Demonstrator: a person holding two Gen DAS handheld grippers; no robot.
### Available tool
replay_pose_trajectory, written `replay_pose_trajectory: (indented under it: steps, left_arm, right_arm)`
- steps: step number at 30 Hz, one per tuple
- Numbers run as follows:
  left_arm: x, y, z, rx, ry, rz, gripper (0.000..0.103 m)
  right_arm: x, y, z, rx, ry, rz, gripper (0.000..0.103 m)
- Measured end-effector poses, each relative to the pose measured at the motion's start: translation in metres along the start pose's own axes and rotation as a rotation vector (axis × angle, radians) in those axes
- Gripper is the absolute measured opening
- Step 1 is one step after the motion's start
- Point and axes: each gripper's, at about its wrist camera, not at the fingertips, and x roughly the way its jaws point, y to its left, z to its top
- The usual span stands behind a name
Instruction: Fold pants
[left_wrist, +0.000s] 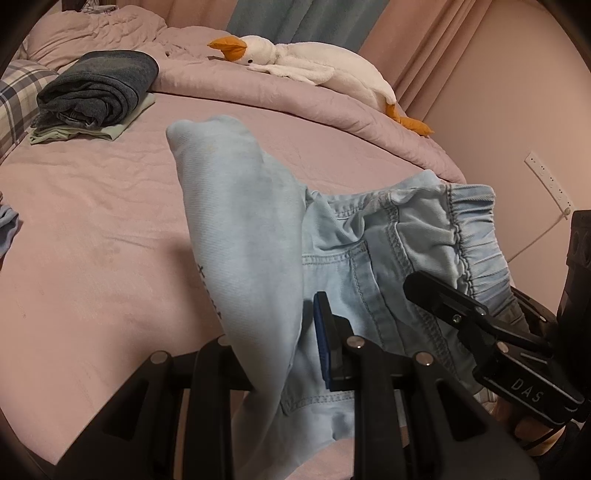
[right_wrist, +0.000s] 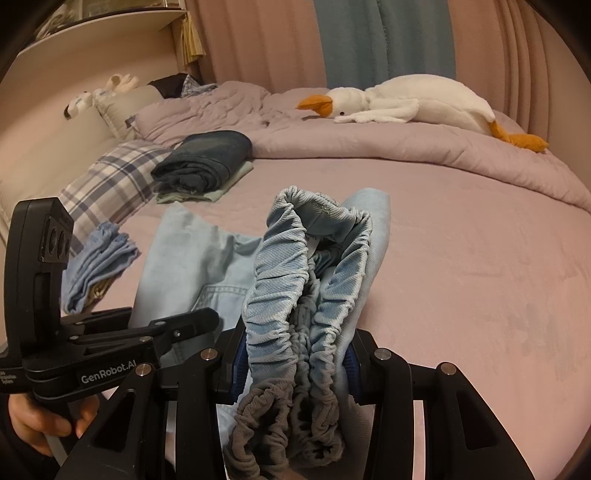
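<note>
Light blue denim pants (left_wrist: 243, 236) with an elastic waistband hang between both grippers over the pink bed (left_wrist: 92, 240). In the left wrist view my left gripper (left_wrist: 277, 343) is shut on a fold of the pant fabric; one blue pad (left_wrist: 323, 339) shows and the other finger is hidden under the cloth. My right gripper (left_wrist: 465, 295) grips the waistband at the right. In the right wrist view the right gripper (right_wrist: 295, 365) is shut on the bunched waistband (right_wrist: 314, 280). The left gripper (right_wrist: 166, 321) holds the pants (right_wrist: 192, 258) low on the left, with a hand beneath it.
A folded dark jeans stack (left_wrist: 99, 88) on a pale green garment lies at the back left, beside a plaid pillow (right_wrist: 110, 181). A white goose plush (left_wrist: 314, 62) lies on the rolled duvet. A crumpled blue garment (right_wrist: 96, 266) is at the left. A power strip (left_wrist: 550, 181) hangs on the right wall.
</note>
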Motion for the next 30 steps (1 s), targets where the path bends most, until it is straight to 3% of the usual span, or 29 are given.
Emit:
replay_pose_trajectory:
  steps: [30]
  left_arm:
    - [0.023,0.018,0.027,0.019,0.0,0.03,0.021]
  right_arm:
    - [0.031,0.006,0.027,-0.017,0.004,0.009,0.044]
